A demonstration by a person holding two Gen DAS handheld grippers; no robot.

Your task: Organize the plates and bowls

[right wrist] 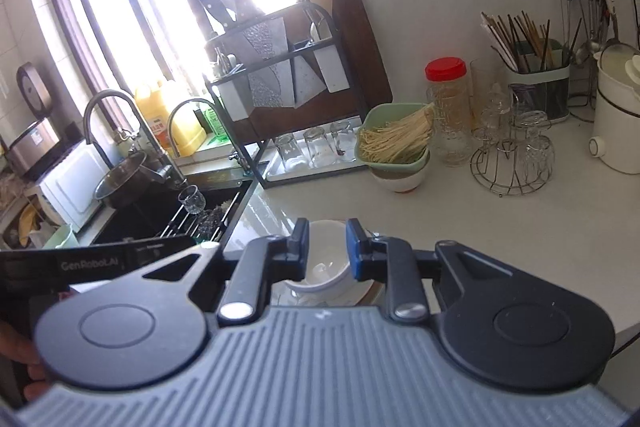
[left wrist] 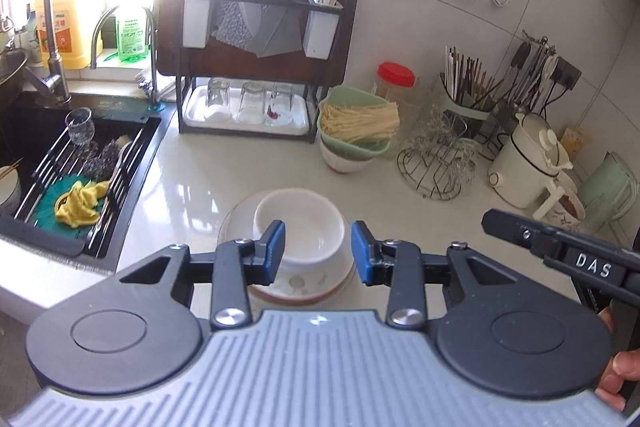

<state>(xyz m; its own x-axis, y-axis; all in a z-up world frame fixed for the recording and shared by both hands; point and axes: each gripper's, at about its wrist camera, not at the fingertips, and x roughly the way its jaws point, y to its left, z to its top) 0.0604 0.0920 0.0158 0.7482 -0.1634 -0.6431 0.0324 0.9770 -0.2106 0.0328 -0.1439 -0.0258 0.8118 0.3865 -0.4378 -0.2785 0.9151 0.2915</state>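
We see the white bowl (left wrist: 300,227) nested on the plate (left wrist: 280,291); left gripper (left wrist: 318,251) and right gripper (right wrist: 328,247) both spread, empty. We advise pinching the bowl's rim squarely, lifting straight.

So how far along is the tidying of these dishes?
One bit looks done: a white bowl sits inside a plate on the counter. Nothing is in hand: the left claw and right claw are both empty, jaws apart, above that stack. Possibly left: the green basket of noodles sitting in another bowl, and a bowl in the sink.
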